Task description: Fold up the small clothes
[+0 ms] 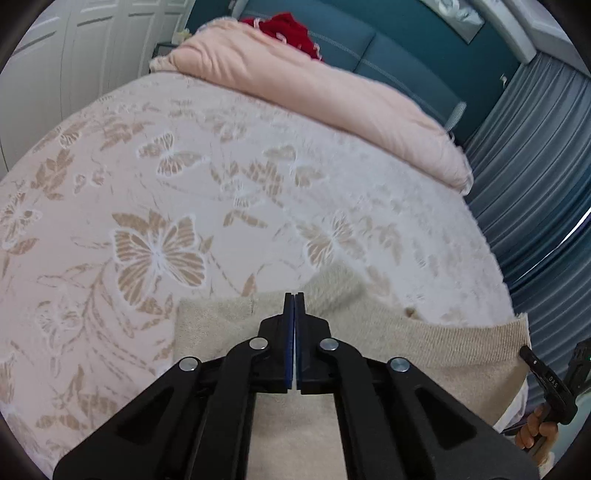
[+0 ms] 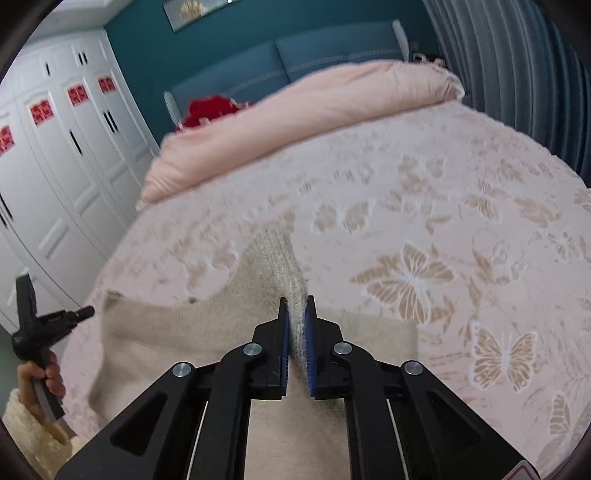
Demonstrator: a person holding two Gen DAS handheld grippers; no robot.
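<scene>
A beige knitted garment (image 1: 424,339) lies on the bed's near edge; it also shows in the right wrist view (image 2: 177,339). My left gripper (image 1: 294,297) is above it with its blue pads pressed together and nothing visibly between them. My right gripper (image 2: 296,301) is shut on a raised fold of the garment, a sleeve-like strip (image 2: 275,258) that stands up between the pads and runs away from me. The left gripper's handle and the hand on it show at the left of the right wrist view (image 2: 33,325).
The bed has a pink cover with butterfly patterns (image 1: 159,254). A pink duvet roll (image 1: 314,92) lies across the head end with a red item (image 1: 291,26) behind it. White wardrobes (image 2: 55,166) stand at one side, grey curtains (image 1: 535,166) at the other.
</scene>
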